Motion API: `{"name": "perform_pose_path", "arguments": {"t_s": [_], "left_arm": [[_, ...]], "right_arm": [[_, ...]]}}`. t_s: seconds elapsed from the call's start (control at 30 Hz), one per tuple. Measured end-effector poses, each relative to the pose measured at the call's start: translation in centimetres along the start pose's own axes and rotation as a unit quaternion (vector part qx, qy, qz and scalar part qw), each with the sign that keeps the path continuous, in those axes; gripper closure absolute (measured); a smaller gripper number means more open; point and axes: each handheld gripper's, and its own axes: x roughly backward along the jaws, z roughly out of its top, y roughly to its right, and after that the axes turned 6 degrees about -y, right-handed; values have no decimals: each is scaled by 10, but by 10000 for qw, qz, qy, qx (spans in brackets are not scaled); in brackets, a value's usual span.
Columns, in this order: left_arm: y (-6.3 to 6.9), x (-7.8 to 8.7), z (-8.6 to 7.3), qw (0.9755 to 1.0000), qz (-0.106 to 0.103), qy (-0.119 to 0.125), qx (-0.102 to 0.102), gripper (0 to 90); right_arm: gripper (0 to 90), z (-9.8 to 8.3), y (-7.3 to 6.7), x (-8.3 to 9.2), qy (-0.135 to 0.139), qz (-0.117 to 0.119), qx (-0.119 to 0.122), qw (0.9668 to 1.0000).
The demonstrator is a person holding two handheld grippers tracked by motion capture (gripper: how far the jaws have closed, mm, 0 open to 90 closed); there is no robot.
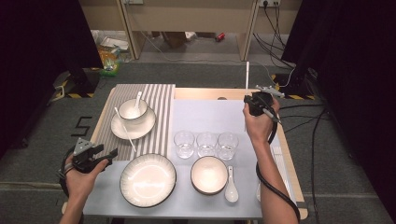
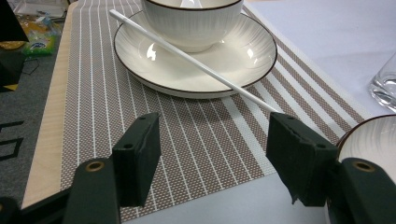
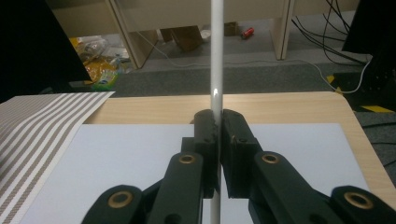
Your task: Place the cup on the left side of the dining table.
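A: What do we see on the worktop [image 1: 280, 144]?

B: We see a table setting half laid. Our right hand-held gripper [image 3: 217, 122] is clamped on a white chopstick [image 3: 216, 56], holding it upright above the far right part of the grey mat [image 1: 205, 112], probably so it can be carried clear of the dishes.

A: And its partner?

B: A second chopstick [image 2: 196, 60] lies slanted across the saucer [image 2: 243, 56] under a bowl [image 2: 191, 23], on the striped placemat [image 2: 187, 140] at the far left. We judge the held one belongs beside it.

A: The other hand?

B: Our left hand-held gripper [image 2: 212, 154] hovers at the placemat's near edge with its jaws apart and nothing between them, seemingly waiting. Three glasses [image 1: 206, 143] stand in a row mid-mat; a large plate [image 1: 148, 179], a small bowl [image 1: 208, 174] and a spoon [image 1: 231, 186] sit nearer us.
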Motion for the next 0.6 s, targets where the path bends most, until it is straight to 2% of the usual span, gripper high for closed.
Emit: {"name": "perform_pose_path", "arguments": {"t_s": [0.6], "left_arm": [[3,5,9,9999,-30,116,-107,341]], "right_arm": [[857,7,-28,-10,87,218,147,9996]]}}
